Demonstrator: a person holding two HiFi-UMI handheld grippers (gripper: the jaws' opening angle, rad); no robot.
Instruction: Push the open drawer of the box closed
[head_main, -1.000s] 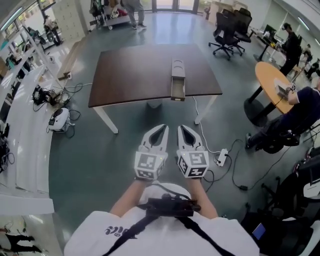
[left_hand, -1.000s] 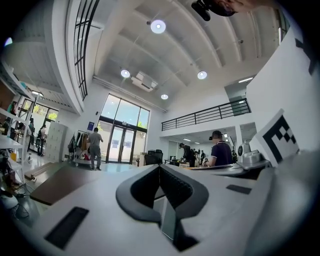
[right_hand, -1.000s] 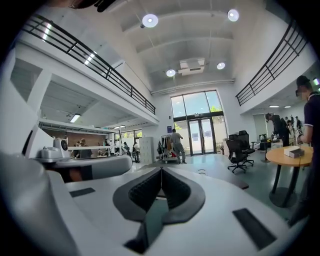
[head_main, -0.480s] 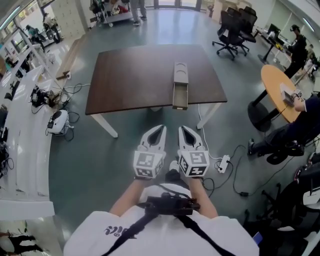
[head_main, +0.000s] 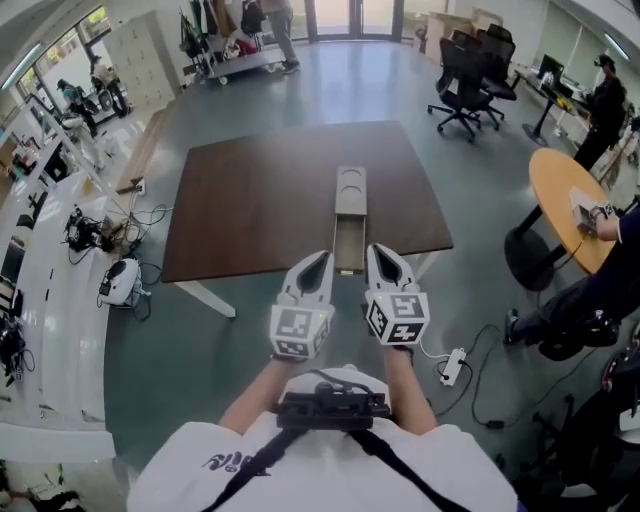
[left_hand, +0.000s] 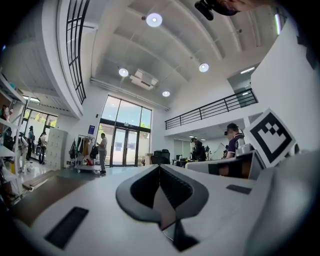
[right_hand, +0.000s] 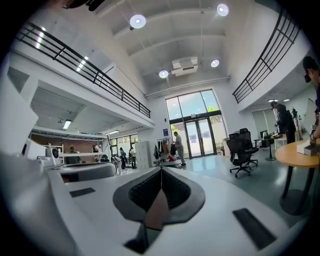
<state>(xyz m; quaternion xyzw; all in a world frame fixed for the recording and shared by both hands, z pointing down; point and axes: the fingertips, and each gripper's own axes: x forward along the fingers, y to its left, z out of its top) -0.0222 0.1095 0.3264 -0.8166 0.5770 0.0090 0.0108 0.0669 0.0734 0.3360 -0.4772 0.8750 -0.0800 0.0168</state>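
Nothing of the push looks done: the drawer stands pulled out of the box, which sits on the desk with the drawer reaching the near edge. The left hand-held gripper and right hand-held gripper are held either side of it, both with jaws closed and nothing between them, neither seeming to touch it, so the whole push is left. No brand or writing can be read; only the black-and-white square markers on the gripper cubes show
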